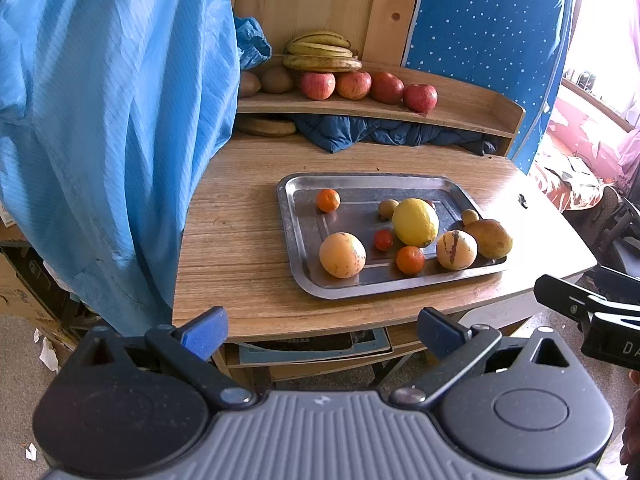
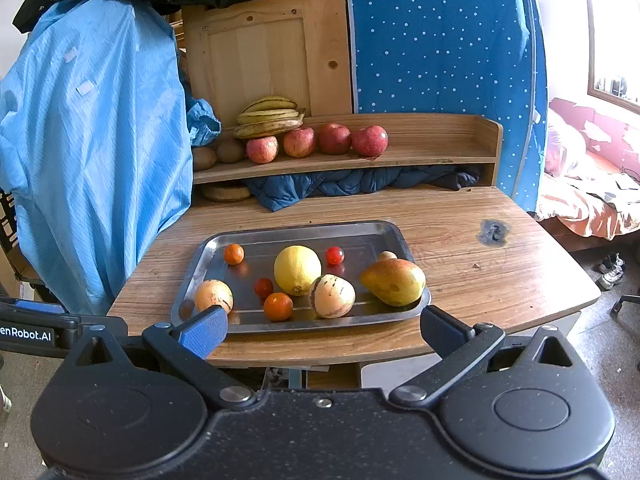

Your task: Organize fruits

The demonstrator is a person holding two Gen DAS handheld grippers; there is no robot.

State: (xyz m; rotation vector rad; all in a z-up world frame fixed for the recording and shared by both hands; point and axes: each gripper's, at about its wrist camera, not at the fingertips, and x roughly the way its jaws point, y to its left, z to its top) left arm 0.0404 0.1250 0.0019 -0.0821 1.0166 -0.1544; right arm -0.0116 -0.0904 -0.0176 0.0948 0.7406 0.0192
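A wood-grain table (image 2: 460,280) is standing before a pine panel and a dotted blue board. The left gripper (image 1: 322,330) and right gripper (image 2: 324,326) are both hovering short of its near edge, blue-padded jaws spread wide, gripping nothing. A steel tray (image 2: 200,264) is holding a smooth yellow lemon (image 2: 297,269), a pear (image 2: 394,282) and small oranges. Apples (image 2: 298,142) and bananas (image 2: 268,122) are sitting on the rear shelf (image 2: 440,152).
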